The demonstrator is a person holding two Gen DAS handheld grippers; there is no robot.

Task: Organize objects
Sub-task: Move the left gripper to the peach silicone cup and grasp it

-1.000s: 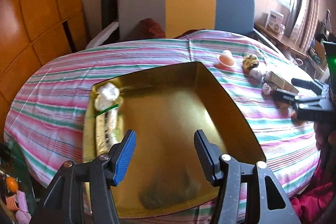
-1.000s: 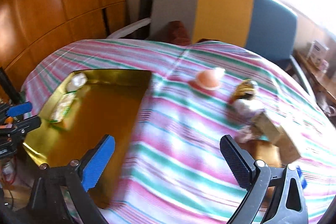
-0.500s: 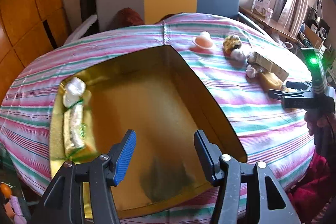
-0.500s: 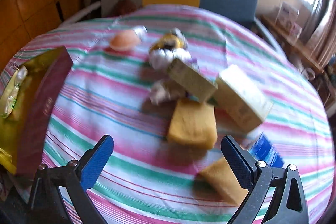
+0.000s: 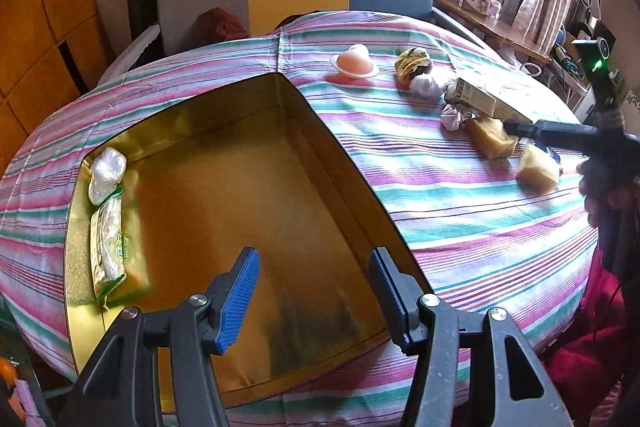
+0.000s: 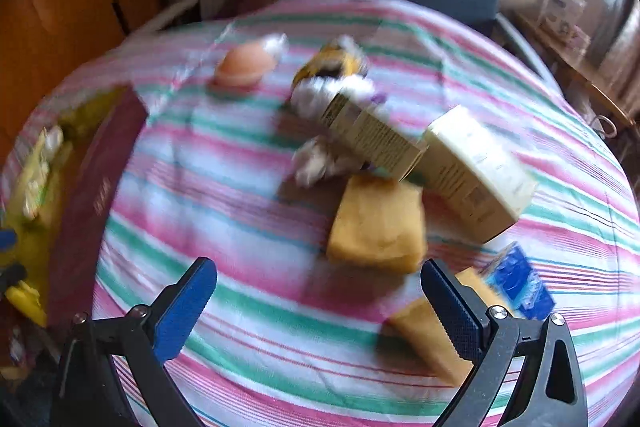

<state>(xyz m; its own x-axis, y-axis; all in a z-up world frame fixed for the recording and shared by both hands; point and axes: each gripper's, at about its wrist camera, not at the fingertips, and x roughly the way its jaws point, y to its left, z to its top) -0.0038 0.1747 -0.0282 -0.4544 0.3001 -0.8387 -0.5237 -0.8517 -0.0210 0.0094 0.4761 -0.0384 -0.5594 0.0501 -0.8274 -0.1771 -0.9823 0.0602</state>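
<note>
Left tool (image 5: 314, 293) above the near end of a large gold-lined rectangular box (image 5: 404, 247), blue-padded jaws apart, nothing between them. Inside the box, along its left wall: a crumpled white plastic wrap (image 5: 106, 173) and, touching it, a flat yellow-green snack packet (image 5: 108, 247) with green print too small to read. Outside wall of the box dark red, seen in the right wrist view, with faint gold writing not readable.

Right tool (image 6: 318, 301) over the round desk with pink, green and white striped cloth (image 6: 260, 323), jaws wide apart, empty. Just ahead of it a soft yellow-tan wrapped block (image 6: 378, 221); a second such block (image 6: 424, 337) partly behind the right finger, touching a small blue printed packet (image 6: 518, 283). Two long cream cardboard boxes (image 6: 476, 165) leaning on each other behind the first block, dark small print on their sides, blurred and not readable. Beside them two white crumpled wraps (image 6: 320, 161), a yellow-and-black wrapped ball (image 6: 332, 61), and farther off a peach-coloured dome-shaped cup (image 6: 240, 67).

A hand (image 5: 610, 187) at the right edge of the left wrist view, holding the right tool.
</note>
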